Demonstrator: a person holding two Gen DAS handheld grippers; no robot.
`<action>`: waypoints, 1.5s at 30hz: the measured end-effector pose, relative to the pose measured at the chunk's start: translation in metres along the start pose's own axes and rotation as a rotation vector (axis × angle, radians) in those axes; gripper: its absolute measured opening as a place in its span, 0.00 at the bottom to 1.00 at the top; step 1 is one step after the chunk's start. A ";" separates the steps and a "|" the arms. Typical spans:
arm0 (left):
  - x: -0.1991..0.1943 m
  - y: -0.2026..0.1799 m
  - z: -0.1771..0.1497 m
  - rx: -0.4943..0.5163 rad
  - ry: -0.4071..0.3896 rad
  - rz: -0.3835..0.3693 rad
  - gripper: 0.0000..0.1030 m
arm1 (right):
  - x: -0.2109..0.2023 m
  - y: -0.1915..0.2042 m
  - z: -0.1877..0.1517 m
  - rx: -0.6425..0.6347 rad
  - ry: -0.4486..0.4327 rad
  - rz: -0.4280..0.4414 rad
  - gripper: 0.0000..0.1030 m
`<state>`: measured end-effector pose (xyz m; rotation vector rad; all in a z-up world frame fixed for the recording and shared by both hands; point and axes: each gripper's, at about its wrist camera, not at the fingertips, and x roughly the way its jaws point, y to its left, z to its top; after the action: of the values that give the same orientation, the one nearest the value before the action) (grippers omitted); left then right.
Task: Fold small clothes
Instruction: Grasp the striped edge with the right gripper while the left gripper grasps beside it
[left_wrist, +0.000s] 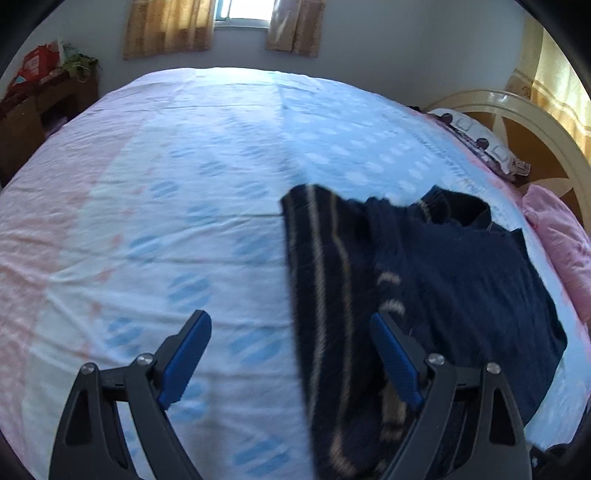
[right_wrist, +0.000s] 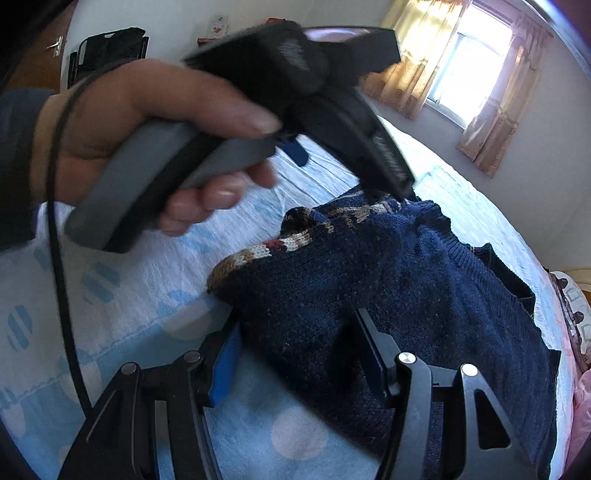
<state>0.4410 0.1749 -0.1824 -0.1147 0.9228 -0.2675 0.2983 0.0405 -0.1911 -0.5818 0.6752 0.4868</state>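
Navy knit sweater (right_wrist: 388, 295) with tan stripes sits bunched on the bed (left_wrist: 166, 184), out toward 4 o'clock in your left wrist view. Your left tool (left_wrist: 291, 350) is spread wide with nothing in it, one pad over the bare sheet, the other over the knit. Your right tool (right_wrist: 299, 354) has its jaws partway apart around a thick fold at the sweater's edge; can't tell if it's actually pinching. Your left hand (right_wrist: 122, 147) shows at 10 o'clock there.

Black fingers (left_wrist: 397, 363), blue pads, silver screws
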 end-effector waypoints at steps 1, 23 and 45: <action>0.003 -0.003 0.004 0.004 -0.002 -0.008 0.88 | 0.000 0.001 0.000 -0.001 -0.001 -0.002 0.57; 0.027 -0.008 0.023 -0.046 0.031 -0.167 0.88 | -0.018 0.014 0.002 -0.052 -0.023 -0.027 0.57; 0.044 -0.008 0.030 -0.037 0.124 -0.237 0.34 | -0.012 0.027 0.004 -0.122 -0.026 -0.056 0.19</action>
<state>0.4890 0.1543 -0.1966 -0.2446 1.0382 -0.4813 0.2759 0.0597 -0.1891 -0.7063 0.6060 0.4847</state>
